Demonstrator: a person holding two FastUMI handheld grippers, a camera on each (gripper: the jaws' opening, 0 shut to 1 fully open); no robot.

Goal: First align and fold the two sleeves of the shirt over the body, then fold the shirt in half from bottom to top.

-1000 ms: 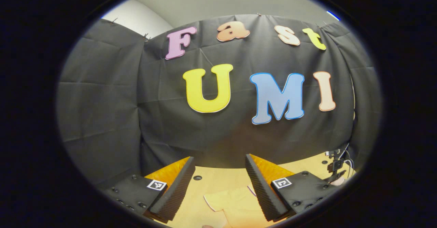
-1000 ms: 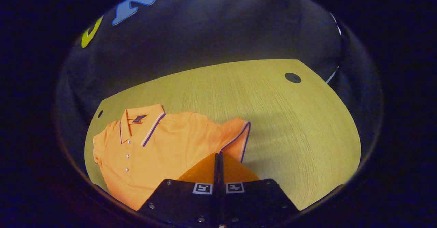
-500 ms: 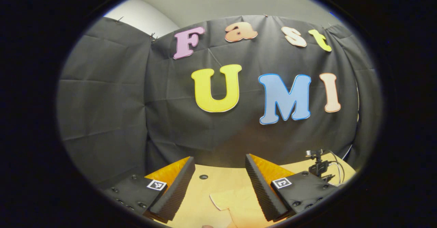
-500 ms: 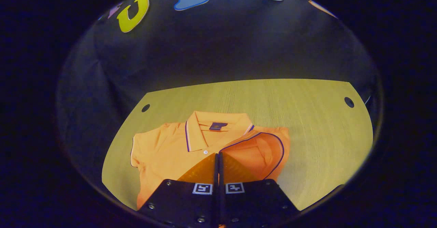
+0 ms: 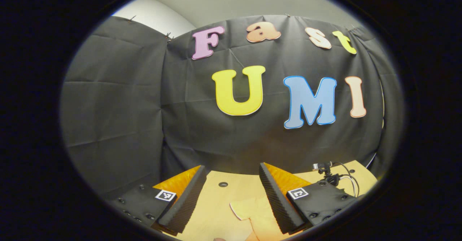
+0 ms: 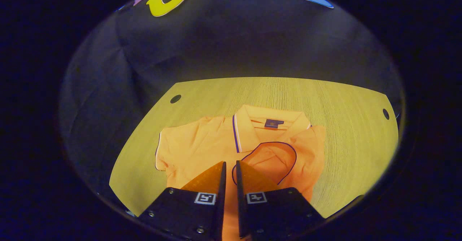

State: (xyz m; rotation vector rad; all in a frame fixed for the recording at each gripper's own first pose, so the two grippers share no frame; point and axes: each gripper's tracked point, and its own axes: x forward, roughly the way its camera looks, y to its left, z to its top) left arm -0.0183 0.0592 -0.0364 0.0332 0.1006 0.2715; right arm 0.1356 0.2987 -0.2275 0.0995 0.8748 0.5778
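Orange polo shirt [image 6: 202,147] lies face up mid-frame on the wooden surface [image 6: 343,100] in the right gripper view, collar [image 6: 252,123] toward the wall. One sleeve [image 6: 274,158], centre-right, is already folded over the body; the other sleeve [image 6: 162,150], at left, is flat and unfolded. Right gripper [image 6: 230,170] sits above the folded sleeve, fingers narrowly apart, holding nothing. Left gripper [image 5: 232,194] has fingers wide, empty, with a sleeve edge low between them. Left: second sleeve, then the bottom-to-top fold.
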